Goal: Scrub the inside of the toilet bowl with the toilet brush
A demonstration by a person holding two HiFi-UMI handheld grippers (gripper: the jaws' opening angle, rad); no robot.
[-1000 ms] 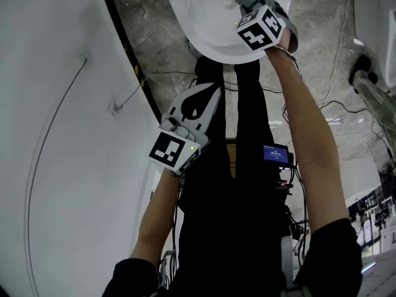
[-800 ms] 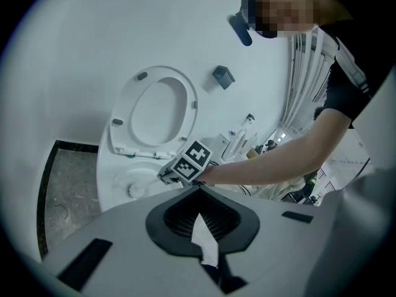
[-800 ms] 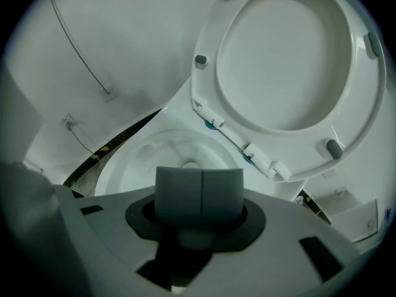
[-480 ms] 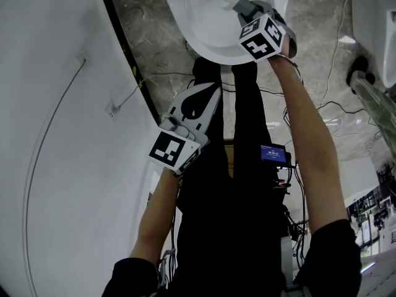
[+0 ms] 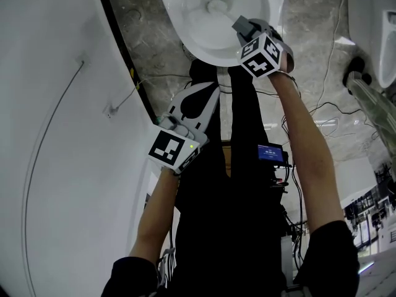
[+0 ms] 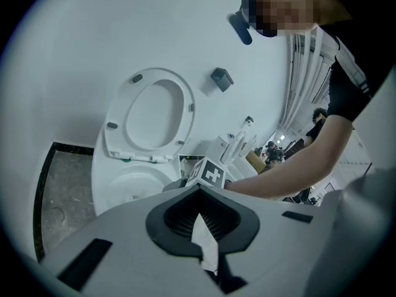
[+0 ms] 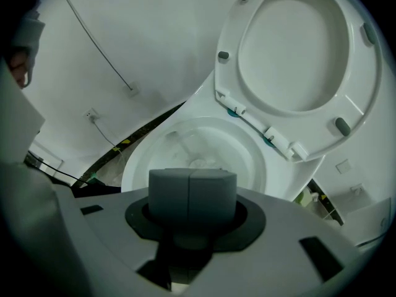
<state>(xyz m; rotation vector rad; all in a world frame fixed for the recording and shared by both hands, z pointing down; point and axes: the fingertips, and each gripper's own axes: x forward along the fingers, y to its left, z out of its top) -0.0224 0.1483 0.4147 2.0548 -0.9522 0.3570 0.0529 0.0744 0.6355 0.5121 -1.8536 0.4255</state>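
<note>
The white toilet bowl (image 5: 197, 25) lies at the top of the head view, its seat (image 7: 303, 54) raised upright. My right gripper (image 5: 241, 25) hangs over the bowl's near right rim and is shut, the two grey pads (image 7: 170, 193) pressed together with nothing between them. In the right gripper view the bowl (image 7: 204, 147) sits straight ahead, with a faint pale shape in its water. I cannot make out a toilet brush. My left gripper (image 5: 199, 99) is held lower, in front of the person's dark trousers, shut and empty. It looks toward the bowl (image 6: 124, 187) and seat (image 6: 151, 113).
A white curved wall (image 5: 55, 135) with a black skirting strip (image 5: 124, 60) runs along the left. Cables (image 5: 328, 104) trail over the stone floor on the right, near another white fixture (image 5: 371, 30). A device with a blue screen (image 5: 272, 153) hangs at the person's waist.
The view has tipped so more of the bowl shows. My right gripper has drawn back slightly toward the bowl's near rim. The left gripper has stayed put.
</note>
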